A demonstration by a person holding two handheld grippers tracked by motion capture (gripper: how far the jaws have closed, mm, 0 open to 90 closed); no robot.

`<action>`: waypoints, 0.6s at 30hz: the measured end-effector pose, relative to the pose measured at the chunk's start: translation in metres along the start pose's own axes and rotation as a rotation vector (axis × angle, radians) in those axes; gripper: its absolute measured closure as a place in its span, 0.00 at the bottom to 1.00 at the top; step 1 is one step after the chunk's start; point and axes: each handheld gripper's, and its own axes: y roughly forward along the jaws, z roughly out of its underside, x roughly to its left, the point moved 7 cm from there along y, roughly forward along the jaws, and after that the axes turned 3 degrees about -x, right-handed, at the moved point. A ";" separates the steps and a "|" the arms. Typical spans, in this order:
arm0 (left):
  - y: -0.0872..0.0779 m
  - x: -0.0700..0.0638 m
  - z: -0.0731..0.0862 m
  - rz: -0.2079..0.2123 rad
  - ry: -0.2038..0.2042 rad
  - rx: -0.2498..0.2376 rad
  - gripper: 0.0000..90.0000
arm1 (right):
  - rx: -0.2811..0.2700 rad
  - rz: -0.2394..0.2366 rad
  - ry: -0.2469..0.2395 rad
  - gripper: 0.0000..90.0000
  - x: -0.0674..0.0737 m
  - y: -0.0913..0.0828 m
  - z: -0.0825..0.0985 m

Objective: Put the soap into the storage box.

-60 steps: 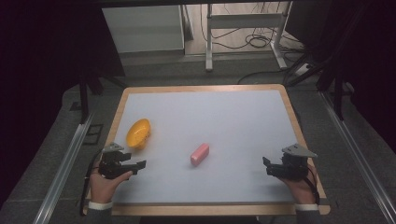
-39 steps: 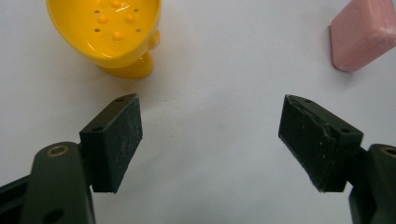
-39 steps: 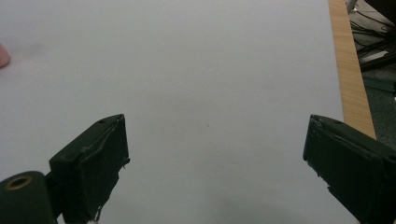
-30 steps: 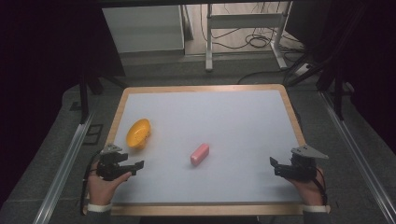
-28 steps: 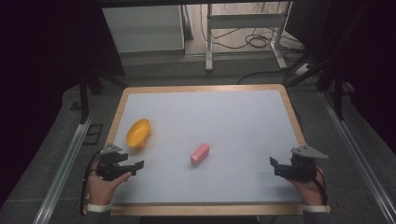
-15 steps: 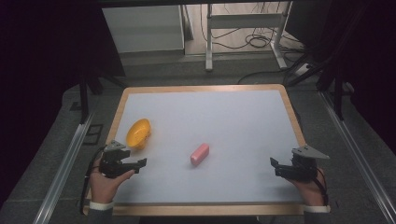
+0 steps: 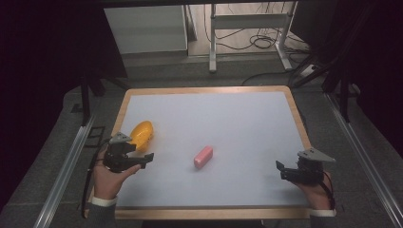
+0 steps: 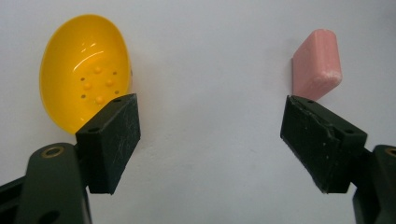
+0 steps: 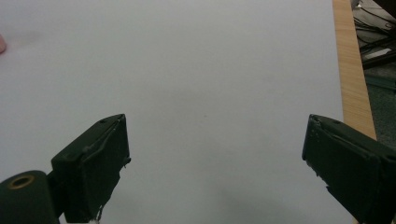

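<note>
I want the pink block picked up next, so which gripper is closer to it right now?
Left. The left gripper sits just left of the pink block, jaws open toward it. The right gripper waits farther off, near the table's right edge.

The left gripper (image 7: 148,157) is sitting in the left hand (image 7: 108,176), fingers (image 8: 109,140) spread wide apart. The right gripper (image 7: 279,167) is sitting in the right hand (image 7: 315,194), fingers (image 9: 91,165) likewise standing apart, gripping nothing.

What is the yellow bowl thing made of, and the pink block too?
The yellow bowl looks like thin, glossy plastic: bright highlights shine on its inside, and small moulded bumps show. The pink block looks matte and waxy, like soap or an eraser; its rounded edges have whitish scuffs. I can't tell which.
</note>
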 end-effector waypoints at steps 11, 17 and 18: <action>0.008 -0.015 -0.012 0.013 0.042 0.024 0.22 | -0.002 0.001 -0.002 0.08 -0.001 0.000 0.000; 0.015 -0.023 -0.015 0.026 0.055 0.041 0.22 | -0.008 -0.007 0.001 0.08 0.000 -0.001 -0.001; 0.015 -0.023 -0.015 0.026 0.055 0.041 0.22 | -0.008 -0.007 0.001 0.08 0.000 -0.001 -0.001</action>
